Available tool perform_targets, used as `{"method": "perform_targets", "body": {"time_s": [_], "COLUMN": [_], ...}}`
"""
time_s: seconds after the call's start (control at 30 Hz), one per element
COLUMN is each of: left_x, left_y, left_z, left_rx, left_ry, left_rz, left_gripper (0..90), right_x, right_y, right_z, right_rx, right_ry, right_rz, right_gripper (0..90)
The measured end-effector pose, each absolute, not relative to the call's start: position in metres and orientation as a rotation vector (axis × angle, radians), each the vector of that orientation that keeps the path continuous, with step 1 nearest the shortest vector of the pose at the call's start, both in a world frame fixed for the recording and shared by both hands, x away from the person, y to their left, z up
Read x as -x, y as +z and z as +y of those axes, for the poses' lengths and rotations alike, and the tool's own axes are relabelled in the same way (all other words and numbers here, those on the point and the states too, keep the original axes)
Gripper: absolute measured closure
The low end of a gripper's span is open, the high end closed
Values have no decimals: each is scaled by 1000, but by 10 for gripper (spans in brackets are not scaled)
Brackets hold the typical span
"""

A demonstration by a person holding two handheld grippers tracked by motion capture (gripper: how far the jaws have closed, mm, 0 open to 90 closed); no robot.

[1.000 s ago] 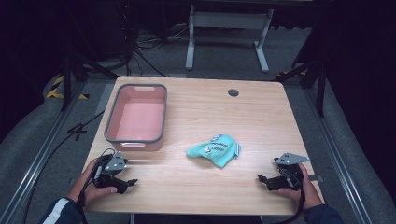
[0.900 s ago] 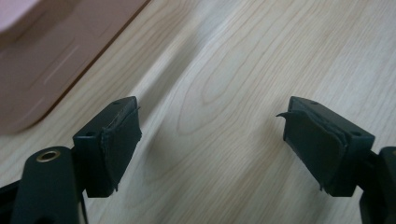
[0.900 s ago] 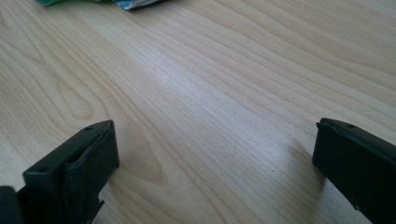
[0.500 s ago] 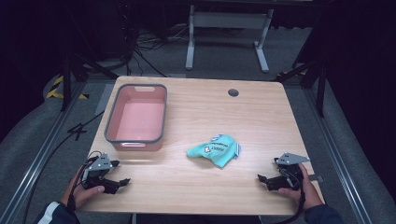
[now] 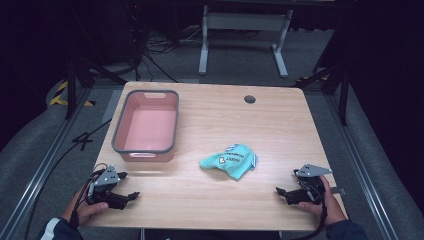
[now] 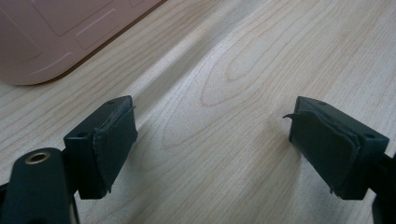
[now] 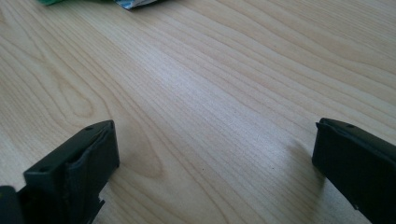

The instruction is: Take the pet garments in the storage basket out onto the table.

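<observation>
Down at the near edge of the tabletop [image 5: 210, 200], both pairs of jaws stand spread with nothing between them but bare wood. The left gripper [image 6: 212, 140] has just been opening its jaws; its pads look worn, their rubber edges curling away from the black blocks. Behind it, in the left gripper view, a corner of the pink bin [image 6: 70, 32] is cut off by the frame, so its inside is hidden from there. The right gripper [image 7: 215, 163] also rests low over the wood (its far jaw is clipped at the picture's right edge), and at the top of that view only a sliver of the teal pouch [image 7: 93, 2] peeks in, too little to read.

From the high view the teal pouch [image 5: 231, 161] lies crumpled near the middle of the tabletop, right of the pink bin [image 5: 145, 150] and apart from it. It carries white print that is too small to make out. It lies well apart from the left gripper [image 5: 131, 196] and somewhat nearer the right gripper [image 5: 280, 192].
</observation>
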State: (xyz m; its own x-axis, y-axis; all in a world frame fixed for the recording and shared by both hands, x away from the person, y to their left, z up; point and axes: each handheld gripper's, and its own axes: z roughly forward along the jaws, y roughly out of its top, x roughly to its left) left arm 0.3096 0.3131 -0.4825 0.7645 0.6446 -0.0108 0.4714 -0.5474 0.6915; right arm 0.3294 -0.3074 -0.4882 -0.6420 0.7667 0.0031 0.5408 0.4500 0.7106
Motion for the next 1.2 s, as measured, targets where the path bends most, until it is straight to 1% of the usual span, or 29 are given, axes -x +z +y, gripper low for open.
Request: {"method": "perform_targets", "body": {"time_s": [0.4,0.73,1.07,1.2], "left_x": [-310,-310,-313,-314], "left_y": [-482,-483,-483,-484], "left_z": [313,311,307,303], "left_rx": [-2255,-2254,-2264,-2274], "left_ry": [318,309,323,309], "left_rz": [830,843,854,864], "left_gripper": [148,129,71,42], "right_x": [-329,-329,-329,-329], "right_y": [-488,-488,-488,-488], "right_z": [-307,-307,-307,-307], "right_rx": [-1124,-1125,-1122,-1121], "right_ry": [995,996,996,995], "right_rz": [2383,2384,2385,2386], "right_gripper": [8,8,8,8]}}
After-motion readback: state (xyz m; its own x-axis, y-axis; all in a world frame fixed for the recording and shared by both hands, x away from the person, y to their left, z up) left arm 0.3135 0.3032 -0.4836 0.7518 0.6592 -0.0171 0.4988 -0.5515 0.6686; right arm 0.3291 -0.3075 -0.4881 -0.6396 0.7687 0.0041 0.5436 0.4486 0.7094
